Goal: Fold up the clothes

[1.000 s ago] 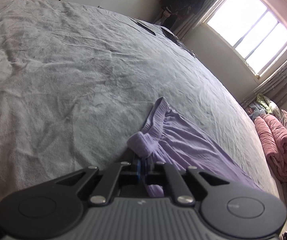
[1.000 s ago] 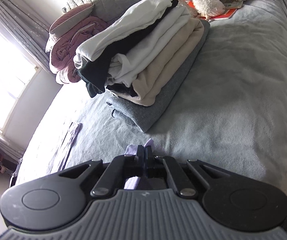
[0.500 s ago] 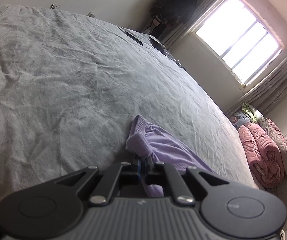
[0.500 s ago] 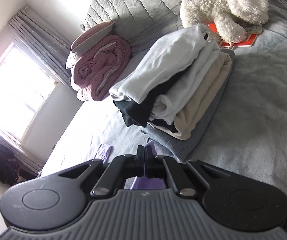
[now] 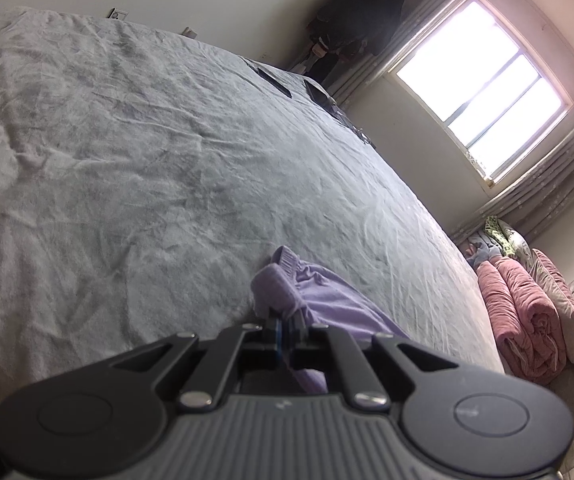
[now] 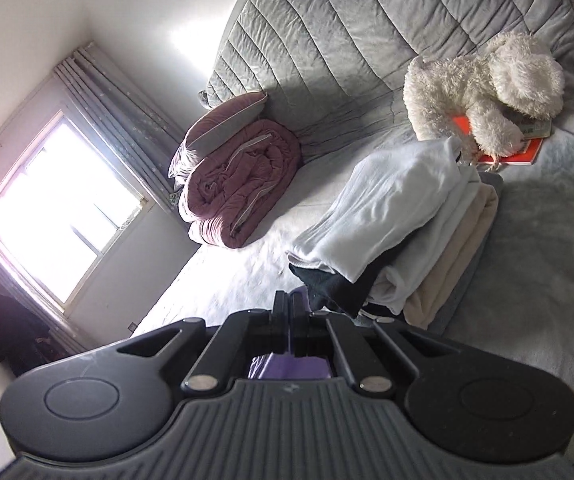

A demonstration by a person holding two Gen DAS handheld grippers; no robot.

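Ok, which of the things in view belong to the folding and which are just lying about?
Part of the job:
- purple garment, pinched by the left gripper and the right gripper
- stack of folded clothes
- grey bed cover, the work surface

Just lying about:
- white plush toy
- orange book under it
- rolled pink quilt
- pillow

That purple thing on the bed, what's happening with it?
Someone is folding laundry. The left tool and the right tool are each pinched shut on the purple garment, which partly lies on the grey bed. A stack of folded clothes sits nearby, next to a fluffy white toy and a rolled pink blanket.
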